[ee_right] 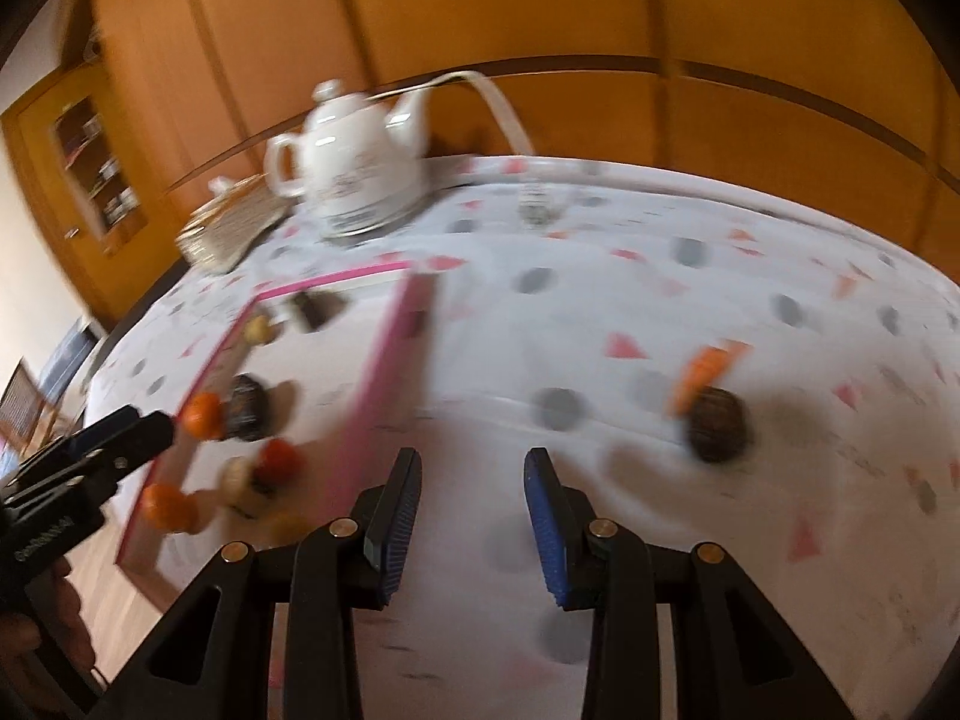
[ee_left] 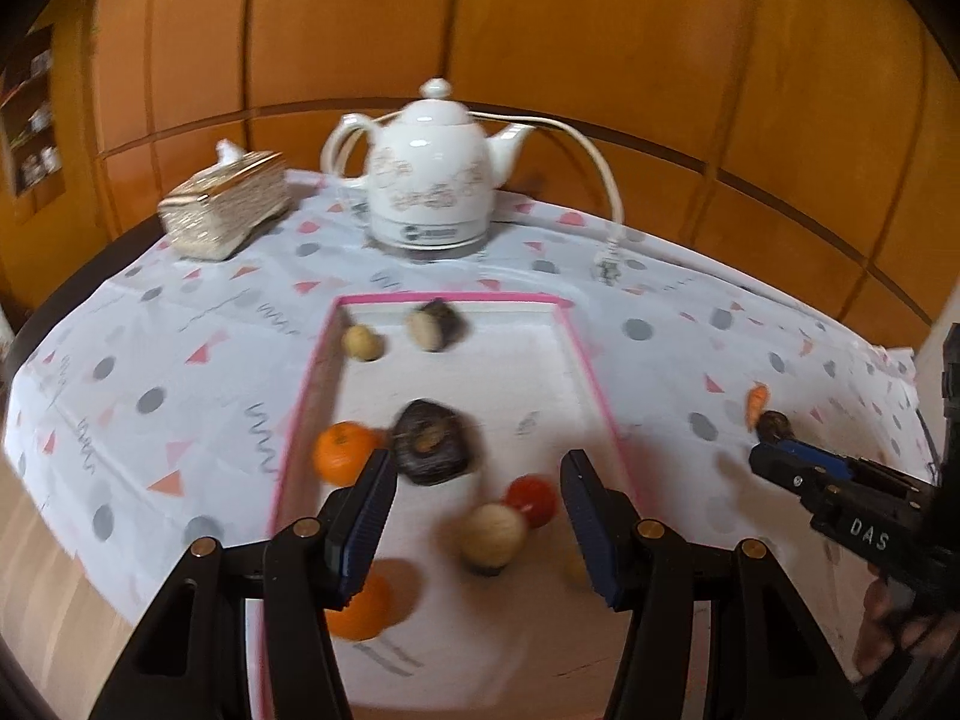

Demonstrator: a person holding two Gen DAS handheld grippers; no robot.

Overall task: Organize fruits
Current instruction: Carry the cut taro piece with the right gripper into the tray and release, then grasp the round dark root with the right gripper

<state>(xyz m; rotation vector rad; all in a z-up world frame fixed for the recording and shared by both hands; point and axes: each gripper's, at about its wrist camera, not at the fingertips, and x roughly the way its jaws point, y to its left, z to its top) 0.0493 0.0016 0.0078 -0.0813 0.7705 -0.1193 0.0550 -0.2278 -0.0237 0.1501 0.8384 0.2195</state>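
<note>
A white tray with a pink rim lies on the patterned tablecloth and holds several fruits: two oranges, a dark brown fruit, a red one, a beige ball and others at the far end. My left gripper is open and empty above the tray's near half. My right gripper is open and empty over the cloth, right of the tray. A dark brown fruit and a small carrot lie on the cloth ahead of it to the right.
A white electric kettle with its cord and plug stands at the back of the table. A gold box sits to its left. Wooden panelling runs behind the table. The table edge drops off at the left.
</note>
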